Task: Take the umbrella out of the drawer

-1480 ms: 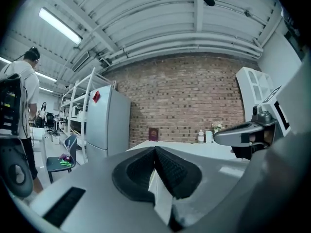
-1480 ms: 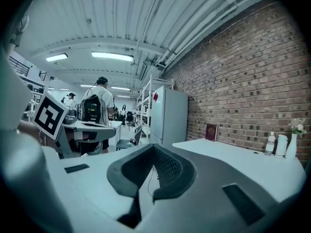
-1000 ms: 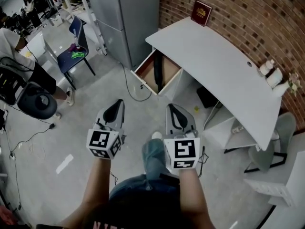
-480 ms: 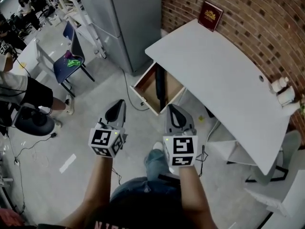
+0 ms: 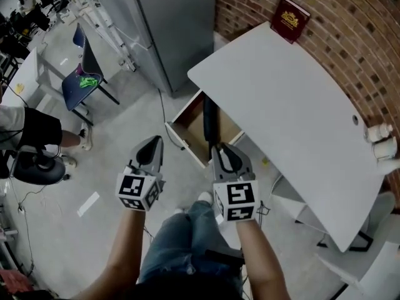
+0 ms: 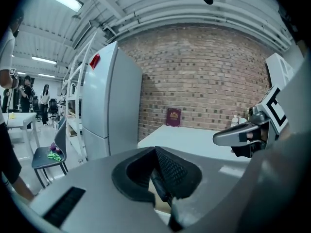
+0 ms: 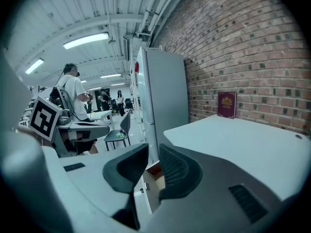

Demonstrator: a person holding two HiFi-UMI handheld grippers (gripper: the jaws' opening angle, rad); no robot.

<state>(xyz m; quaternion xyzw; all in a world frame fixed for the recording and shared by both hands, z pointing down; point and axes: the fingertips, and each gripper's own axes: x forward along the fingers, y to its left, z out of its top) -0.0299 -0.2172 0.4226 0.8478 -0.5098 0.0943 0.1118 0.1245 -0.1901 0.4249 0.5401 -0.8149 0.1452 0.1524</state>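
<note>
Open light wooden drawer under white desk, dark folded umbrella inside.
Nearer, left gripper and right gripper side by side; right jaws just opening, empty.

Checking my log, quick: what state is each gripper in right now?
Left gripper: closed, holding nothing.
Right gripper: jaws have just been opening, slightly apart, nothing between them.

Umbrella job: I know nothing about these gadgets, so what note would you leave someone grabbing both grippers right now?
Left gripper: shut, empty, apart from the drawer.
Right gripper: jaws have just been opening, small gap, nothing between them.
Umbrella: lies in the open drawer under the white desk.
Done: drawer open.
To do: reach in, grip the umbrella, lift it out.
</note>
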